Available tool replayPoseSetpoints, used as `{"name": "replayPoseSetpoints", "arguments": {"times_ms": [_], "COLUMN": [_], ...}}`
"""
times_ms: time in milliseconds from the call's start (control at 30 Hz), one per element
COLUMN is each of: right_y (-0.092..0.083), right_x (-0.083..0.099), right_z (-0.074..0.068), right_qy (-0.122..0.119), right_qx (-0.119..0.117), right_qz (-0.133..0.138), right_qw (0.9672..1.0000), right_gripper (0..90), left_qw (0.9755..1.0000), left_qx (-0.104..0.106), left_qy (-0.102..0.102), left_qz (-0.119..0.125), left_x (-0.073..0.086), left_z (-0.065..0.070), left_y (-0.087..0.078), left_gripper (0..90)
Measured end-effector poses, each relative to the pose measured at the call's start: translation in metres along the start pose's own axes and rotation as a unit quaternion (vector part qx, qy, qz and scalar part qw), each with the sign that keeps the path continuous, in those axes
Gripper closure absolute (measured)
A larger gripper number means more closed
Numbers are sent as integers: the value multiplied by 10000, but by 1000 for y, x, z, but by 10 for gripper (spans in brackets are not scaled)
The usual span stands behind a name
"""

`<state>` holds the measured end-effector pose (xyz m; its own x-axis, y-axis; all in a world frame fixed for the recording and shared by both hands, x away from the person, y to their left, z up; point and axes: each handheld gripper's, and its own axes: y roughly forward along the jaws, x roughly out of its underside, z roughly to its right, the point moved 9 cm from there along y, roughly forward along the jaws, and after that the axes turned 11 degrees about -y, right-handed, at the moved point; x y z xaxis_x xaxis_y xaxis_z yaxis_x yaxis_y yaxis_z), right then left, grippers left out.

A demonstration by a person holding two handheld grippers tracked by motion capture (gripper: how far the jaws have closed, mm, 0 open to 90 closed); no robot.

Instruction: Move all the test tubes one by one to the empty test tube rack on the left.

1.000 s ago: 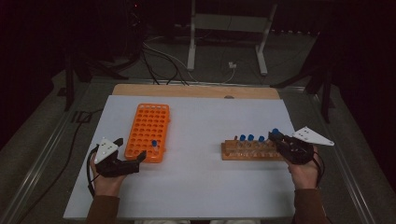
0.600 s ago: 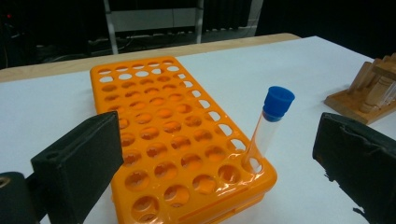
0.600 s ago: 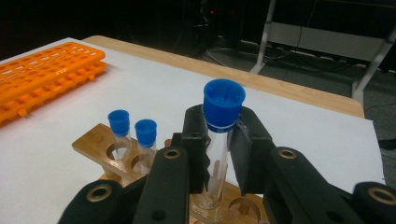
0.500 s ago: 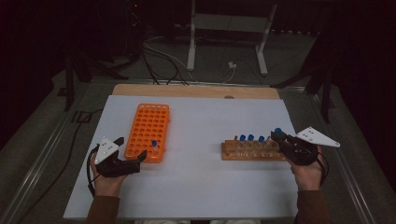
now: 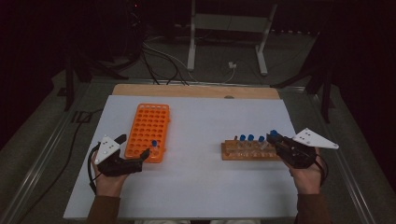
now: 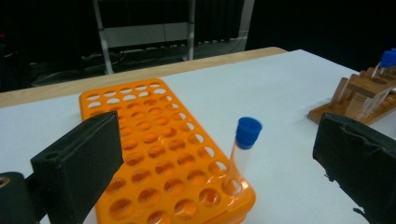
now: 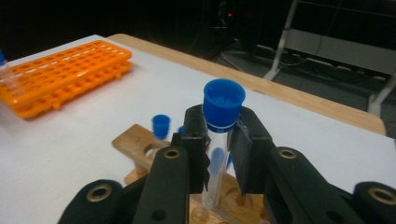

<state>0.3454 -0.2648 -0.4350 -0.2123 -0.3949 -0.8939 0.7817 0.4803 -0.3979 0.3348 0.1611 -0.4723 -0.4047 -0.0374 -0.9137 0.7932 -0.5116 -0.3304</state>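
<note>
Right jaws clamped on tube at wooden rack; left jaws wide by orange rack

Right gripper (image 7: 218, 154) grips a clear blue-capped test tube (image 7: 219, 140) upright over the brown wooden tube rack (image 5: 247, 151), at its right end; left gripper (image 5: 134, 148) spread wide, empty, around the near corner of the orange plastic perforated rack (image 6: 159, 149), left of the wooden rack, where another blue-capped tube (image 6: 243, 149) stands untouched.

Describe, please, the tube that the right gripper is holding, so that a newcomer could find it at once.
Find the wooden rack on the white table's right side. At its right end, the right gripper clamps one clear blue-capped tube. Its neighbours stand free of any jaws.
</note>
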Motion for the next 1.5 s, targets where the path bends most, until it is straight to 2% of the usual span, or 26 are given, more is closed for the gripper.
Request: {"name": "replayPoseSetpoints", "arguments": {"times_ms": [267, 433, 633, 733, 900, 1500], "right_y": [9, 16, 22, 26, 34, 62], "right_x": [-9, -17, -28, -33, -38, -54], "right_z": [-20, -35, -49, -55, -66, -100], "right_qy": [-21, -133, -139, -174, -215, -246], "right_qx": [-315, -492, -752, -844, -995, -1407], "right_qz": [105, 141, 241, 261, 240, 258], "right_qw": [9994, 9986, 9968, 9959, 9945, 9894], "right_gripper": [762, 763, 762, 762, 762, 761], "left_qw": [9999, 9998, 9997, 9993, 9989, 9945], "left_qx": [120, 195, 230, 282, 363, 835], "left_qy": [63, 88, 110, 209, 260, 460], "left_qz": [42, 48, -37, -118, -173, -437], "left_x": [-6, -7, -9, -7, -6, -7], "left_z": [11, 19, 26, 33, 42, 83], "left_y": [2, 3, 7, 11, 17, 43], "left_gripper": [23, 24, 30, 32, 33, 49]}}
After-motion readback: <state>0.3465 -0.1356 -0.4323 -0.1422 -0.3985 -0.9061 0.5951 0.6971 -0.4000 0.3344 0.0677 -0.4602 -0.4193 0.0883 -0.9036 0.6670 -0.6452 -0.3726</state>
